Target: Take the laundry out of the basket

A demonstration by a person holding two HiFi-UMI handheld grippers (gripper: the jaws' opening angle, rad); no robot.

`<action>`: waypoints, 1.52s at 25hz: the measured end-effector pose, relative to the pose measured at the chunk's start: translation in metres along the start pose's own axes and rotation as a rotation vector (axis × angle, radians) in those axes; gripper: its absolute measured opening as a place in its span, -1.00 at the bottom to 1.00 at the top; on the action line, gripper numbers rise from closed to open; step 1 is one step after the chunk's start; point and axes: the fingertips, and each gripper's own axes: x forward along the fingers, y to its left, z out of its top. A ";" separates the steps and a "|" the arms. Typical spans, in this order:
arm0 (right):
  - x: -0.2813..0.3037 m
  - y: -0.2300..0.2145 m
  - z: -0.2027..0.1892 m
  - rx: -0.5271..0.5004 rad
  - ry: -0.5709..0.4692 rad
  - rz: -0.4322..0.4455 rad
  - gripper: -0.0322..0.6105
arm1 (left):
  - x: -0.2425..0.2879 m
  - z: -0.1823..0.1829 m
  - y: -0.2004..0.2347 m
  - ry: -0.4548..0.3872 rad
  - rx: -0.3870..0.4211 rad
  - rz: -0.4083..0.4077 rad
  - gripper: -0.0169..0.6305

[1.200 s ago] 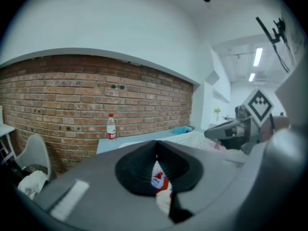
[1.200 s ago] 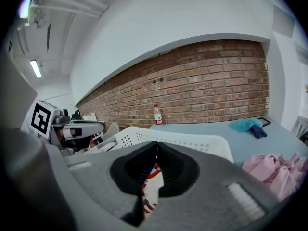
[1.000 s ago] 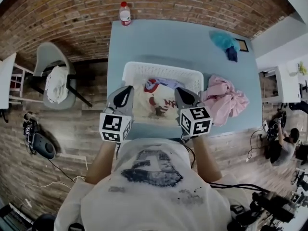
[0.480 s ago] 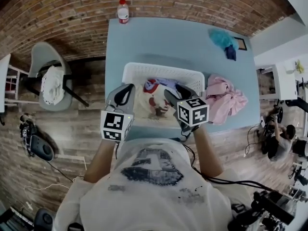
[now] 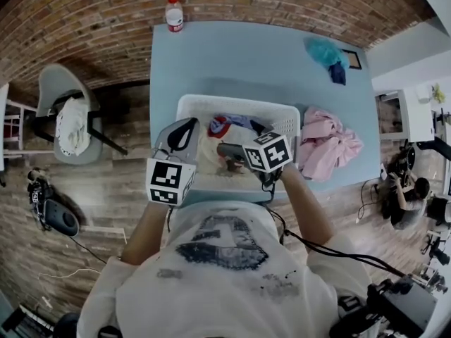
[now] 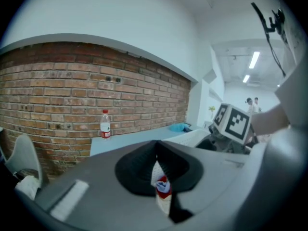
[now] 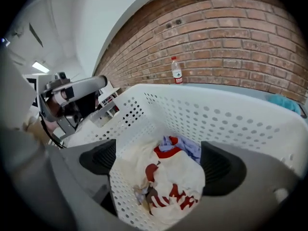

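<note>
Person is standing at the near edge of a light-blue table [image 5: 232,55], holding a gripper in each hand. White perforated basket [image 5: 211,104] is sitting on the table's near half with laundry lying inside. A cream shirt with red print [image 7: 168,177] is lying on top, and a blue-and-red piece [image 7: 180,146] is lying toward the far wall.

Right gripper [image 7: 161,165] is hanging over the basket's near side, tilting in toward the clothes. Its jaws are opening and standing wide; the cream shirt is showing between them, pads not pressing on it.

Left gripper [image 6: 156,160] is hovering over the basket's left side, jaws together, gripping nothing.

Pink garment [image 5: 328,143] is lying on the table just right of the basket. Teal cloth [image 5: 324,50] is sitting near the far right corner. Water bottle [image 5: 173,13] is standing at the far left corner.
</note>
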 end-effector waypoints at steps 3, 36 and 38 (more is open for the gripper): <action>0.014 -0.003 -0.007 -0.036 0.049 -0.001 0.81 | 0.005 -0.002 0.001 0.018 -0.002 -0.005 -0.98; 0.126 -0.034 -0.091 -0.300 0.423 -0.123 0.81 | 0.012 -0.006 0.014 0.034 -0.048 0.006 -0.98; 0.126 -0.033 -0.092 -0.303 0.427 -0.114 0.80 | 0.012 -0.006 0.015 0.031 -0.055 0.005 -0.98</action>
